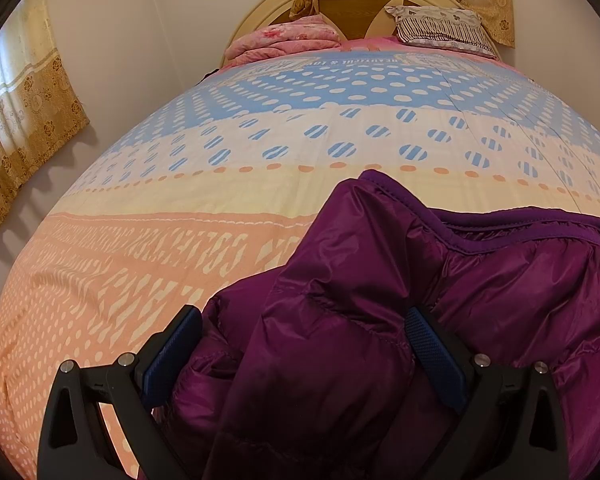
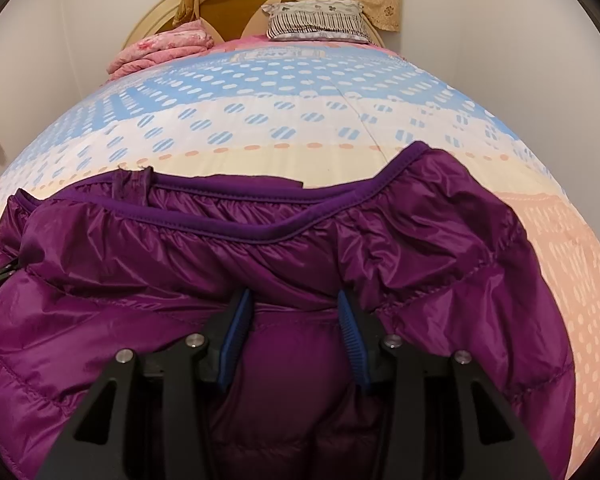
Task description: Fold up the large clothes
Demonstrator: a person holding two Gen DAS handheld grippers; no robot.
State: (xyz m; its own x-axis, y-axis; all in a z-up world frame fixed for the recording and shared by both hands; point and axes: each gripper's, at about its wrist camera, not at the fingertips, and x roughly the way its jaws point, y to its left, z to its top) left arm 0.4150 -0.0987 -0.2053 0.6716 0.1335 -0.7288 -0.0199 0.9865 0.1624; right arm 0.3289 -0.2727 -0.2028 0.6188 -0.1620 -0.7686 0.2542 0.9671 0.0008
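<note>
Purple jacket (image 2: 284,264) bunched in both your tongs, lower frame, on bed (image 1: 260,208).
Left tongs (image 1: 304,320) wide around fabric, right tongs (image 2: 292,312) narrower, pinching a fold; slick shell could slip free.

Purple jacket (image 2: 260,264), pink blanket (image 2: 160,52) and pillow (image 2: 316,20) lie on the bed (image 1: 140,240).

- left gripper (image 1: 302,326): tilted downward, jaws spread wide, a thick bunch of purple jacket (image 1: 380,280) filling the gap between them.
- right gripper (image 2: 292,310): tilted downward, jaws part-open, jacket fabric bulging between them.
</note>
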